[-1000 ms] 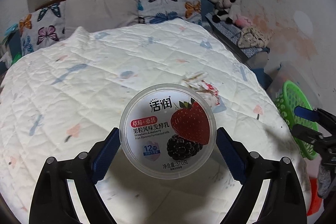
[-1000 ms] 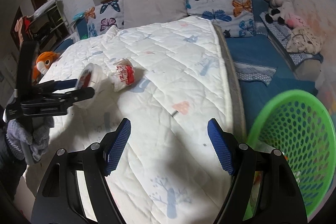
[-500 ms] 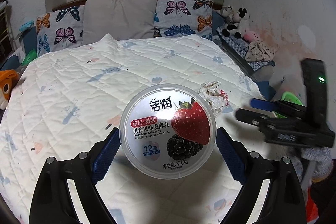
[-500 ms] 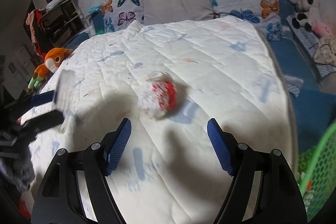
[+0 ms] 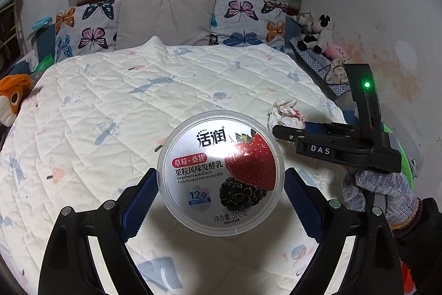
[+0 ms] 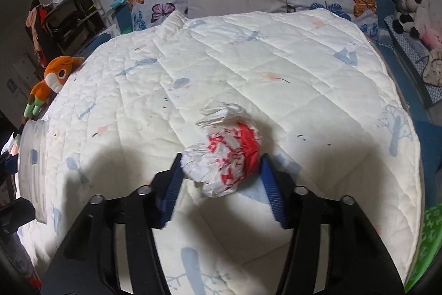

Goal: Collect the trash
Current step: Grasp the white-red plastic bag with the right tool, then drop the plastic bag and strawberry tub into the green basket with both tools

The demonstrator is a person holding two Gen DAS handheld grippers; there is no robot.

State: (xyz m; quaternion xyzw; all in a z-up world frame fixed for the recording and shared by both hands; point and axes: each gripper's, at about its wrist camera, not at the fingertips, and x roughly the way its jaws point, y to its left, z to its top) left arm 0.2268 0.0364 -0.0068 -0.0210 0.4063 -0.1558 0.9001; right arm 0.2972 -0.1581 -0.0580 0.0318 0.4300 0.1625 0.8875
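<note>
A round yogurt tub (image 5: 221,173) with a strawberry and mulberry lid sits crosswise between the blue pads of my left gripper (image 5: 221,177), which is shut on it above the white quilt (image 5: 138,101). A crumpled white and red plastic bag (image 6: 223,156) lies on the quilt. My right gripper (image 6: 221,158) is closing around it, with both pads touching its sides. In the left wrist view the right gripper (image 5: 287,129) reaches in from the right onto the bag (image 5: 284,112). The tub's side (image 6: 31,156) shows at the left edge of the right wrist view.
A green mesh basket (image 6: 431,239) stands off the bed's right side. Pillows (image 5: 168,18) line the headboard. An orange plush toy (image 6: 52,79) lies at the bed's left edge, and plush toys (image 5: 317,32) sit at the far right. A gloved hand (image 5: 386,192) holds the right gripper.
My right gripper has swung left from the basket to the crumpled bag, come down over it, and its jaws have narrowed onto it. The left gripper has drifted with the tub still held.
</note>
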